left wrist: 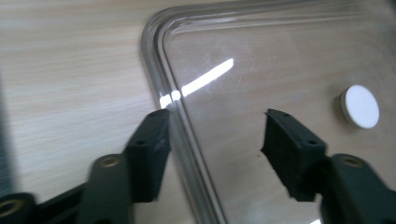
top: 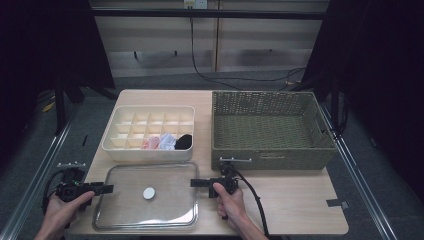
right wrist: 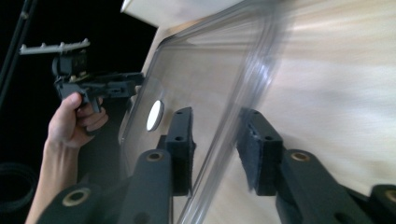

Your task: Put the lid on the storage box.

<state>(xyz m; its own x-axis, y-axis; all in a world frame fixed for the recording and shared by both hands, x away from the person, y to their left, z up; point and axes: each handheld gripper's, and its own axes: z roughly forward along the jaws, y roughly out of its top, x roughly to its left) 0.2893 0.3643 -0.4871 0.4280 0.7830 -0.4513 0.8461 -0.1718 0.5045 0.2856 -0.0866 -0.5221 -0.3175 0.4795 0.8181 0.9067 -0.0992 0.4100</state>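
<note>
High view: clear lid lies flat at 6 o'clock of the divided organizer tray; left gripper and right gripper straddle opposite rims, jaws open, gripping nothing—best close both evenly, then lift level.

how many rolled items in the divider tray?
3, side by side in the divider tray's front row, right end: pink, pale blue-white, black. Dividers may hide more.

Lid before organizer, basket right.
</note>
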